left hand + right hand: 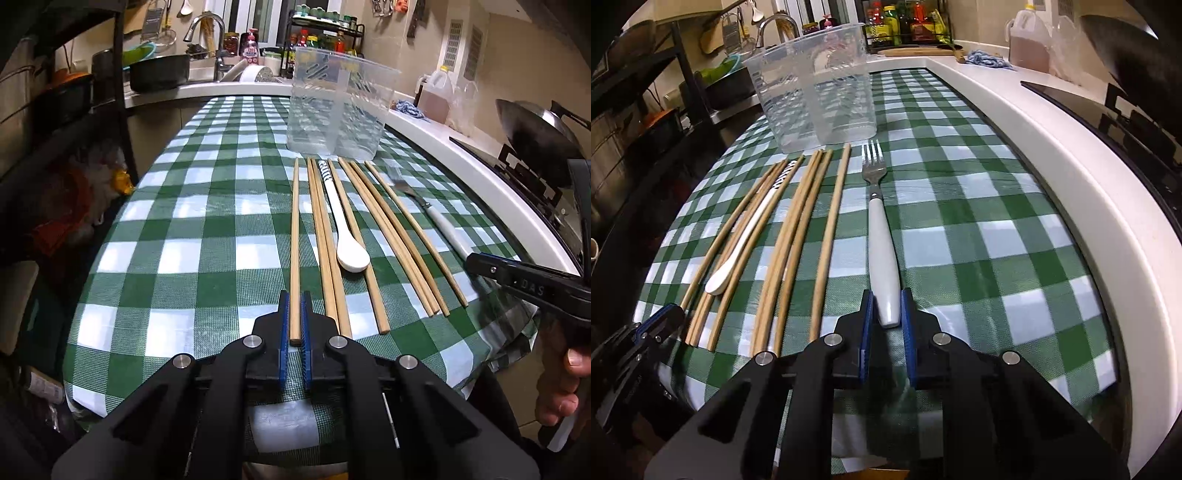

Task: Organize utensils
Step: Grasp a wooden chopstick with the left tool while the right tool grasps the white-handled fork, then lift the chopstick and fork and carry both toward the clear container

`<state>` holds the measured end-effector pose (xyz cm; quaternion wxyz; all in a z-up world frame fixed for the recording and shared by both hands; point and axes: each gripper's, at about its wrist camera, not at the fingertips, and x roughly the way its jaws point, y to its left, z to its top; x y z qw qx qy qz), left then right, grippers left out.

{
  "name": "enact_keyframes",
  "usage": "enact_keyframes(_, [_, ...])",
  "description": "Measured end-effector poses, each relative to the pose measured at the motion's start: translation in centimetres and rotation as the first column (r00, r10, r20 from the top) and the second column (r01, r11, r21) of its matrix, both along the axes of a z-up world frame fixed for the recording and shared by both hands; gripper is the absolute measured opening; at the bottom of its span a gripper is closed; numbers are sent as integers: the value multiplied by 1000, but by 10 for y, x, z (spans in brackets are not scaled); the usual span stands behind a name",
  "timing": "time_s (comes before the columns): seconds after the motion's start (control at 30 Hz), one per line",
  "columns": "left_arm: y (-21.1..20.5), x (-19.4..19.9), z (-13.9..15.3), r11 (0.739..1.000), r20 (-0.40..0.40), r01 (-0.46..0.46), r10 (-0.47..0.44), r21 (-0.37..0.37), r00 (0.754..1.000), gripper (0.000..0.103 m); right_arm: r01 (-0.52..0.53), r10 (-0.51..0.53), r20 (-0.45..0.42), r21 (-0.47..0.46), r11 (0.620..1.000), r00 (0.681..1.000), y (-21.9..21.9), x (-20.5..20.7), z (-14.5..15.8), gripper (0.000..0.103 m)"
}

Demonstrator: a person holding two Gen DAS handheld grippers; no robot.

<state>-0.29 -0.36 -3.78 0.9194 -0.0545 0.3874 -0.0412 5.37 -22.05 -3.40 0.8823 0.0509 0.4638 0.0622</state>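
Right wrist: fork (pixel 882 251) near counter edge (pixel 1052 155)

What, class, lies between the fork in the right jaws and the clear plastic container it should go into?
Nothing visible blocks it. The white-handled metal fork points almost straight at the clear plastic container, with only bare green-and-white checked tablecloth between them. The wooden chopsticks lie off to the fork's left.

My work surface is a green-and-white checked tablecloth (pixel 207 221) edged by a white counter (pixel 1052 155). Behind it I see a sink faucet (pixel 210 33), a dark pan (pixel 159 72), a spice rack (pixel 325 33), a wok (pixel 535 129), an oil jug (pixel 1030 37) and a blue rag (pixel 988 59).
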Motion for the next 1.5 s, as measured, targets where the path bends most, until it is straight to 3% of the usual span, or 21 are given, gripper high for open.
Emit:
enact_keyframes(0.53, [-5,1,-5,1000,25,0,-1,28,1000,6,16,-16,20,-27,1000,1000,-3,10,-3,35])
enact_keyframes(0.8, [-6,2,-5,1000,28,1,-2,29,1000,6,8,-6,34,-47,999,999,-4,13,-4,35])
enact_keyframes(0.93, [-7,3,-4,999,29,1,-2,32,1000,6,0,2,36,-45,999,999,-4,13,-4,21])
enact_keyframes(1.03, [-6,3,-4,999,32,3,-4,40,999,6,-16,18,34,-35,999,999,-1,13,-4,19])
enact_keyframes(1.3, [-7,2,-4,999,32,-2,1,39,999,6,-16,17,55,-14,1000,998,-4,8,6,18])
enact_keyframes(1.5, [-8,-7,9,999,77,-11,8,37,997,6,-6,6,107,7,1000,994,-14,0,22,18])
